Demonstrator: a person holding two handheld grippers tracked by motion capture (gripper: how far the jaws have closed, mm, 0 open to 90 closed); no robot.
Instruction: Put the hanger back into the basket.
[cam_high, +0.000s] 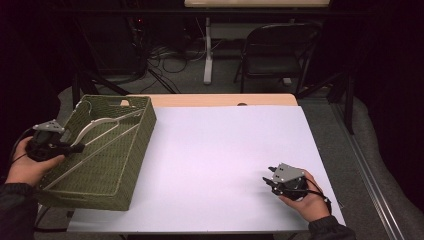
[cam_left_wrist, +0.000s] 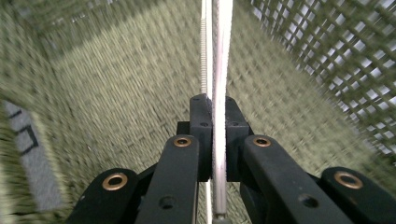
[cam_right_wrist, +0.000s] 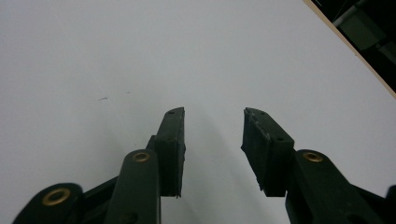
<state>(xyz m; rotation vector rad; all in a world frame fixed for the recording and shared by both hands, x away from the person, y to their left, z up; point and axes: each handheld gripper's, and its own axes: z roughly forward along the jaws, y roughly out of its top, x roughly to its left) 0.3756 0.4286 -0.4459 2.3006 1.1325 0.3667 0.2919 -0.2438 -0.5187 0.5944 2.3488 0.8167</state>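
Hanger (cam_high: 107, 127): white, thin, lying in green woven basket (cam_high: 135, 150); my left hand-held gripper (cam_left_wrist: 212, 135) clamps its bar. My right hand-held gripper (cam_right_wrist: 212, 140): jaws apart, over white tabletop (cam_high: 225, 150).

Room dark beyond the table (cam_high: 220, 100); light falls mainly on its white top, a wooden edge showing along the far side. Grey carpet floor (cam_high: 190, 80). Black folding chair (cam_high: 277, 52) stands behind the table, right of centre. White post (cam_high: 208, 50) of another table rises behind, a pale tabletop (cam_high: 257, 3) above it. Cables (cam_high: 170, 55) tangle on the floor at the back. Metal floor strip (cam_high: 372, 175) runs along the right.
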